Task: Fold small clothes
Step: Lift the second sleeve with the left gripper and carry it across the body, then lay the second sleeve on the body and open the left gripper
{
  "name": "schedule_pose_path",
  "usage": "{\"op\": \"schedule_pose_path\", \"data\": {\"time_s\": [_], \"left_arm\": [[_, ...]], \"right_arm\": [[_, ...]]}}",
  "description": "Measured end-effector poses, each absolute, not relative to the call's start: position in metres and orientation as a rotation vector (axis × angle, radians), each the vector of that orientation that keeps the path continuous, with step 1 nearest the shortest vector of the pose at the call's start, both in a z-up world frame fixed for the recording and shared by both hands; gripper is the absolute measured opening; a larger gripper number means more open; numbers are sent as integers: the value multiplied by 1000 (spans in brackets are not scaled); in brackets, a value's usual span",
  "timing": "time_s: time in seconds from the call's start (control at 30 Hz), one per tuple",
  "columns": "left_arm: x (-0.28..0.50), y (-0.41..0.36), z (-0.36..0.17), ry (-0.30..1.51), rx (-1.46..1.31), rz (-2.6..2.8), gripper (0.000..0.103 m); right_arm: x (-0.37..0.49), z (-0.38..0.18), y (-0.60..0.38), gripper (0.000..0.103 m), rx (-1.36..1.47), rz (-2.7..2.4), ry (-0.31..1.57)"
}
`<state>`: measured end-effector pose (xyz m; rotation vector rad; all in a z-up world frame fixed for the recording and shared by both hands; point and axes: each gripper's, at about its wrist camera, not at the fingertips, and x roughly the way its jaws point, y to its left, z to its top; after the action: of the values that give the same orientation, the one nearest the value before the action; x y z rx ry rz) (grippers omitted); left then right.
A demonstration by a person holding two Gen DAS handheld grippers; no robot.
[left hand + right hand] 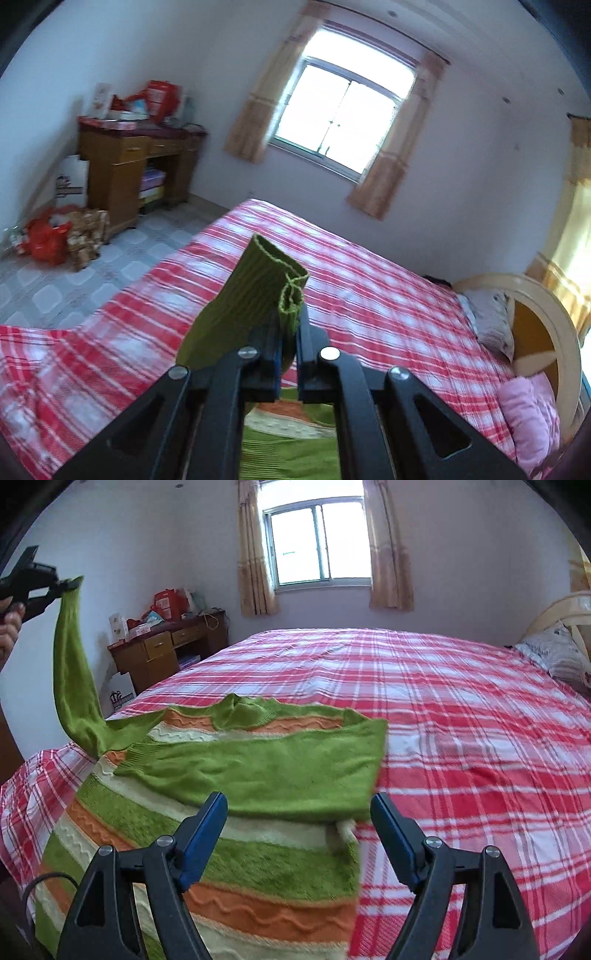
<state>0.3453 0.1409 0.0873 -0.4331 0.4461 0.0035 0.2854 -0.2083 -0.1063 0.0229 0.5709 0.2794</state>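
Flat on the near part of the red-and-white checked bed cover (461, 720) lies a small knitted sweater (229, 849), striped green, orange and cream, with its long axis running from the hem at the bottom of the right wrist view up to the neckline (240, 709), which points toward the window (317, 542). One green sleeve (280, 768) is folded level across the chest, its cuff end reaching the sweater's right-hand edge. The other sleeve (74, 664) stands up off the shoulder at the left, stretched almost upright, with its cuff (288, 291) clamped between the closed jaws of the left gripper (291, 332), which a hand (9, 627) holds high at the left edge of the view, fingers aimed across toward the sweater and tilted slightly down. The right gripper (299, 830) hovers low over the folded sleeve and the sweater's right side, angled downward, its blue-padded jaws spread wide apart and gripping nothing. A wooden desk (166, 650) stands by the far wall.
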Motion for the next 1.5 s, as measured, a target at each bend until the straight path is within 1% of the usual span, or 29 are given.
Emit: {"op": "schedule_pose_path", "data": {"time_s": [0.27, 0.4, 0.57, 0.77, 0.8, 0.83, 0.87, 0.9, 0.93, 0.97, 1.0, 1.03, 1.07, 1.2, 1.23, 1.27, 1.37, 1.5], "left_arm": [[376, 46, 77, 483, -387, -142, 5], [385, 4, 60, 515, -364, -193, 5], [398, -56, 5, 605, -303, -223, 5], [402, -136, -92, 756, -118, -217, 7], [402, -143, -102, 786, -94, -218, 9], [400, -151, -110, 819, -64, -207, 16], [398, -154, -113, 834, -49, -206, 20], [392, -155, -113, 835, -41, -227, 21], [383, -153, -109, 818, -31, -246, 26], [374, -149, -103, 793, -10, -247, 42], [366, -144, -98, 769, 3, -243, 53], [354, -134, -91, 725, 15, -239, 70], [343, -123, -84, 683, 32, -234, 77], [326, -65, -77, 629, 102, -139, 82], [326, -49, -80, 627, 129, -88, 89], [326, -25, -84, 623, 169, 2, 93], [334, 35, -101, 659, 247, 234, 93], [349, 102, -125, 778, 157, 348, 93]], "right_arm": [[282, -124, -253, 80, 108, 200, 567], [285, -133, -275, 80, 219, 194, 573], [286, -142, -291, 80, 297, 168, 587], [288, -148, -297, 81, 332, 168, 599], [289, -149, -299, 81, 338, 168, 600], [289, -150, -300, 81, 346, 167, 599], [289, -150, -301, 81, 351, 169, 598], [289, -151, -303, 81, 359, 172, 595], [289, -151, -304, 81, 367, 175, 593], [289, -152, -305, 81, 374, 178, 593], [289, -153, -305, 81, 379, 180, 595], [290, -153, -305, 81, 383, 183, 598], [290, -153, -305, 81, 384, 185, 600], [290, -153, -305, 81, 383, 186, 597], [289, -152, -305, 81, 381, 187, 591], [288, -151, -305, 81, 377, 192, 583], [286, -143, -302, 81, 360, 220, 566], [301, -119, -281, 81, 345, 304, 619]]}}
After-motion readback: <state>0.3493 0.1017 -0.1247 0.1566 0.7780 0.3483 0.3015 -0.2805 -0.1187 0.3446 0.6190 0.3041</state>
